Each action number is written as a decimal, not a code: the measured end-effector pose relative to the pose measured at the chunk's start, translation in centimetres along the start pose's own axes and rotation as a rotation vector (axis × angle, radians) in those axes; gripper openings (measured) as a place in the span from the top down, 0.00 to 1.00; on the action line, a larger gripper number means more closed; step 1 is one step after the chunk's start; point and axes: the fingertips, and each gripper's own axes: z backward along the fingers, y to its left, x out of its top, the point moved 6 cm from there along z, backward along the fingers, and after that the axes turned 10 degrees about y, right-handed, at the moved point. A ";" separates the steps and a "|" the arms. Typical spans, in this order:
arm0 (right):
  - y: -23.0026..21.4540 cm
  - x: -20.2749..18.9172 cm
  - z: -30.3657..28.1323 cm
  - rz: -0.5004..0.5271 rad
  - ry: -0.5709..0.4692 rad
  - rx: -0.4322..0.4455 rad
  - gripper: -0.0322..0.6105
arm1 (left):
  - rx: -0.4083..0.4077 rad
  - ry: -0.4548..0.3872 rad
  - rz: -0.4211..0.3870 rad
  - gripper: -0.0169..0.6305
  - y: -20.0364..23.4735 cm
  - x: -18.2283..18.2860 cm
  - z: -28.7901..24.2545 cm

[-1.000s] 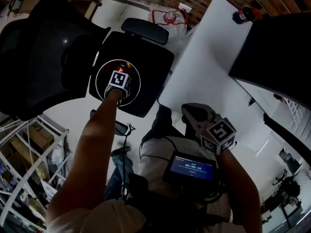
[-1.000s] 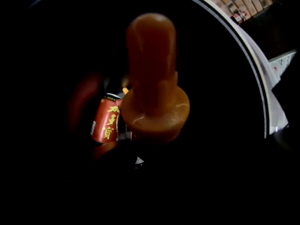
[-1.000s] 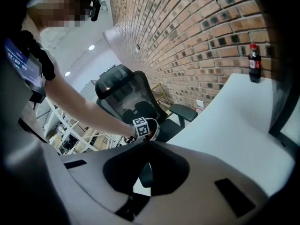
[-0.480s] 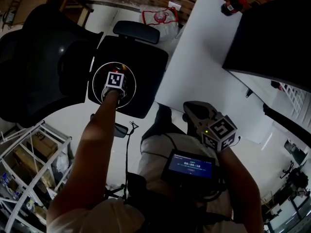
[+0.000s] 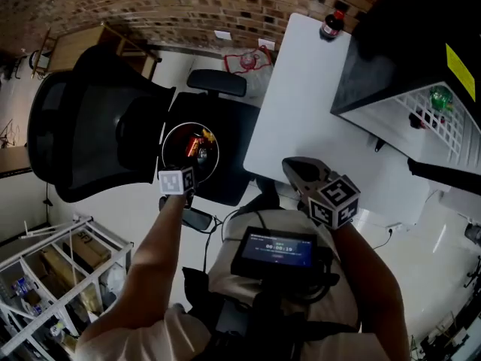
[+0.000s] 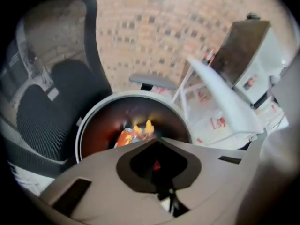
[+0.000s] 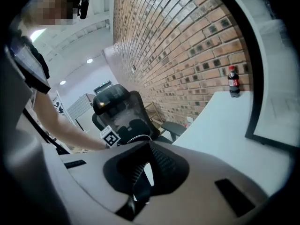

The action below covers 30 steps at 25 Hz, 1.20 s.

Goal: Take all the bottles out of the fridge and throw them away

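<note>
STEP: likely drop-off complete; discarded orange-labelled bottles point(image 5: 194, 146) lie in round white-rimmed bin point(image 5: 162, 153), far left | LEFT: left gripper point(image 6: 162, 170) at bin's near edge, jaws closing fully together, empty | RIGHT: right gripper point(image 5: 297, 170) jaws together, empty | NEXT: reach right into black fridge point(image 5: 391, 43) for green bottle point(image 5: 440, 96).

My left gripper point(image 6: 157, 143) and right gripper point(image 7: 149, 145) are of one build: a smooth grey-beige shell with a dark, rounded recess at the centre and narrow dark rectangular slots to either side. Inside the right unit's recess the pads point(image 7: 161, 162) are black and finely ribbed. Each gripper carries a white cube printed with black square markers on its faces: the left cube point(image 5: 177, 179) and the right cube point(image 5: 335, 201). A dark-framed screen point(image 5: 275, 250) with blue lettering is mounted at my chest, with black cables point(image 5: 294, 289) bundled below it. I wear a light-coloured, short-sleeved shirt point(image 5: 179, 331).
</note>
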 end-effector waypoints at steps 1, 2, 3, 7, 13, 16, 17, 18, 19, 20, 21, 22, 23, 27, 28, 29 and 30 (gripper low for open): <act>0.0 -0.2 0.4 0.000 -0.014 -0.006 0.95 | -0.042 -0.073 -0.003 0.97 -0.9 0.3 0.8; -0.1 -0.3 0.9 0.008 -0.025 -0.015 0.95 | -0.090 -0.149 -0.006 0.97 -1.9 0.7 1.8; -0.1 -0.4 1.4 0.021 -0.036 -0.025 0.95 | -0.141 -0.218 -0.016 0.97 -3.2 1.3 2.9; -0.3 -0.4 2.9 0.047 -0.089 -0.046 0.95 | -0.292 -0.351 -0.141 0.97 -10.0 3.8 6.3; -2.9 -1.3 7.6 -0.034 -0.181 -0.086 0.95 | -0.497 -0.431 -0.403 0.97 -24.5 7.9 8.6; -4.2 -2.4 10.9 -0.072 -0.241 -0.134 0.95 | -0.587 -0.437 -0.505 0.97 -30.6 10.0 9.1; -4.7 -2.9 12.1 -0.085 -0.258 -0.148 0.95 | -0.604 -0.435 -0.525 0.97 -32.4 10.4 9.2; -5.2 -3.6 13.3 -0.096 -0.272 -0.160 0.95 | -0.617 -0.434 -0.538 0.97 -34.0 10.7 9.3; -5.7 -4.2 14.4 -0.105 -0.284 -0.173 0.95 | -0.628 -0.433 -0.547 0.97 -35.7 10.9 9.3; -6.2 -4.8 15.6 -0.113 -0.295 -0.187 0.95 | -0.639 -0.432 -0.553 0.97 -37.3 11.1 9.3; -6.7 -5.4 16.8 -0.117 -0.306 -0.201 0.95 | -0.648 -0.427 -0.561 0.97 -39.0 11.2 9.2; -7.2 -5.9 17.9 -0.120 -0.317 -0.216 0.95 | -0.655 -0.420 -0.571 0.97 -40.5 11.3 9.0; -7.6 -6.5 19.0 -0.124 -0.328 -0.230 0.95 | -0.660 -0.410 -0.586 0.97 -41.9 11.3 8.7; -9.0 -8.8 22.7 -0.155 -0.377 -0.284 0.95 | -0.678 -0.371 -0.655 0.97 -47.1 11.2 7.5; -9.4 -9.2 23.5 -0.162 -0.390 -0.301 0.95 | -0.683 -0.365 -0.671 0.97 -48.3 11.3 7.5; -9.9 -9.5 24.3 -0.166 -0.401 -0.319 0.95 | -0.688 -0.360 -0.686 0.97 -49.4 11.4 7.4; -10.3 -9.8 25.2 -0.169 -0.411 -0.336 0.95 | -0.691 -0.357 -0.700 0.97 -50.5 11.6 7.4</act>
